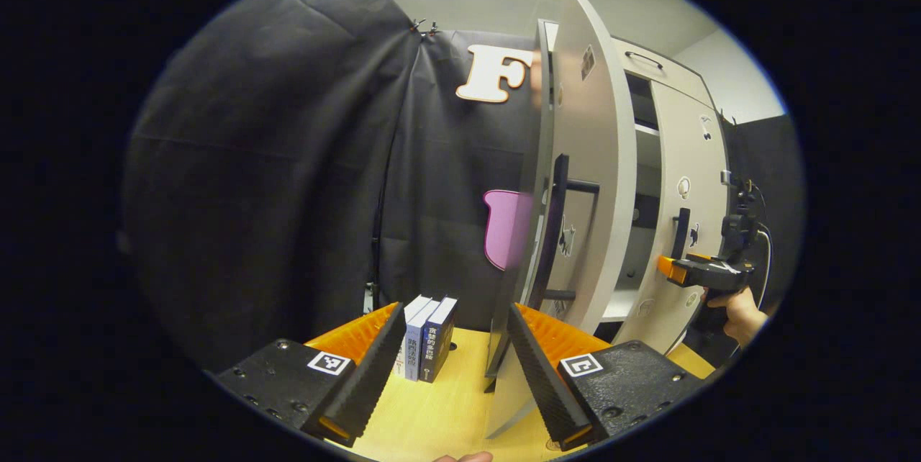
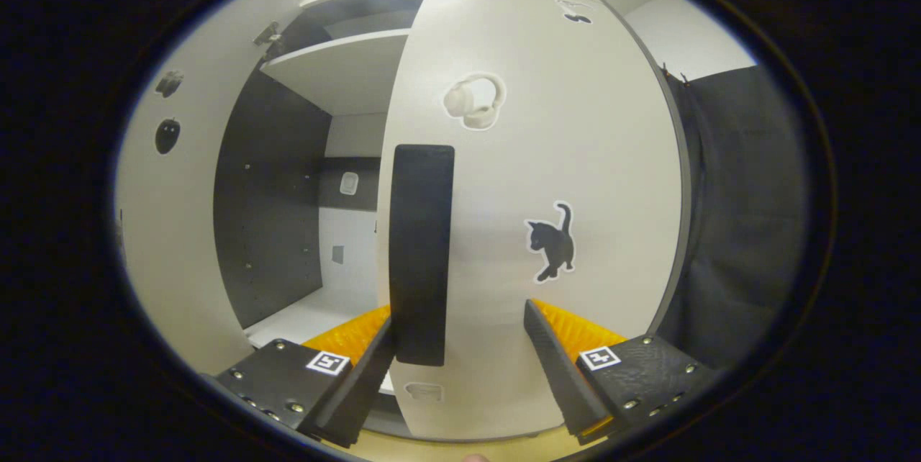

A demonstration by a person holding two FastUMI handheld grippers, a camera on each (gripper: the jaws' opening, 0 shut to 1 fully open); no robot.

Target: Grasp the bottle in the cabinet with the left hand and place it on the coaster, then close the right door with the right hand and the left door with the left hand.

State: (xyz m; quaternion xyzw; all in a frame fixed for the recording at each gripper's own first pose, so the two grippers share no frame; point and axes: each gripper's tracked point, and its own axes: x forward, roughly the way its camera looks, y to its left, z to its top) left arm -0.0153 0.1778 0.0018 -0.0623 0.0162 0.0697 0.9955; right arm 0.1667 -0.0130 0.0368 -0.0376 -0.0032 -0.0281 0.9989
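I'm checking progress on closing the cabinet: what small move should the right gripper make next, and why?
Probably push the right door forward until it shuts. The right gripper sits open at the handle, and a gap to the shelves is visible beside the door's edge.

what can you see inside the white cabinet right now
Through the gap beside the white right door with its black bar handle, the white cabinet shows a white shelf, dark side wall and bare floor. The door covers the rest.
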